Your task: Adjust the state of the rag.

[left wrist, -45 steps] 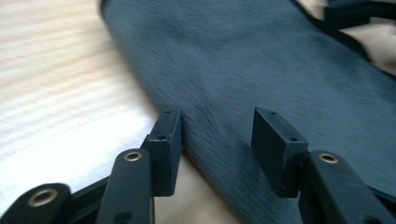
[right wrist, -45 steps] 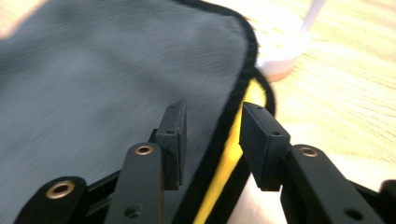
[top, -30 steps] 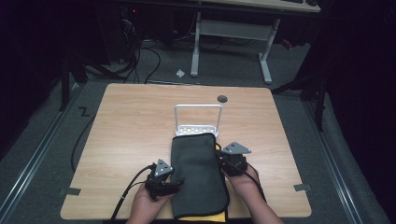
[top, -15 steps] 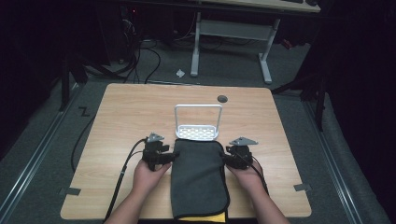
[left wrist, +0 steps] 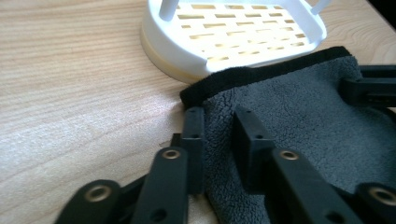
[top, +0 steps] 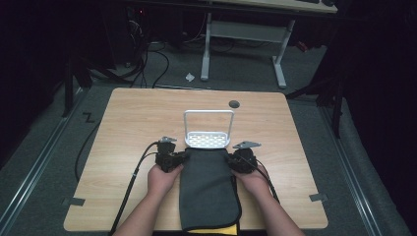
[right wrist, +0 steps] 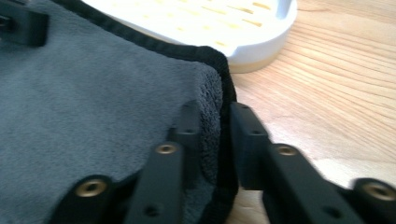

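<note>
A dark grey towel (top: 209, 191) lies lengthwise on the wooden table (top: 128, 128), its far edge against a white slotted rack (top: 208, 139) with a hoop handle. My left gripper (top: 179, 160) sits at the towel's far left corner. Its jaws have just been closing, and the towel's fleece (left wrist: 219, 135) is pinched between them. My right gripper (top: 235, 161) sits at the far right corner. Its jaws have also just been closing, and they pinch the black hem (right wrist: 224, 140). The rack's base (left wrist: 233, 37) lies just beyond both corners.
A yellow cloth edge (top: 211, 230) peeks from under the towel at the table's near edge. A round grommet hole (top: 234, 103) sits near the far edge. Gripper cables (top: 133, 182) trail off the front left. Bare wood lies left and right of the towel.
Both hands slid along the towel's sides away from the person to its far corners. Both pairs of jaws now stand on the towel's corners.
</note>
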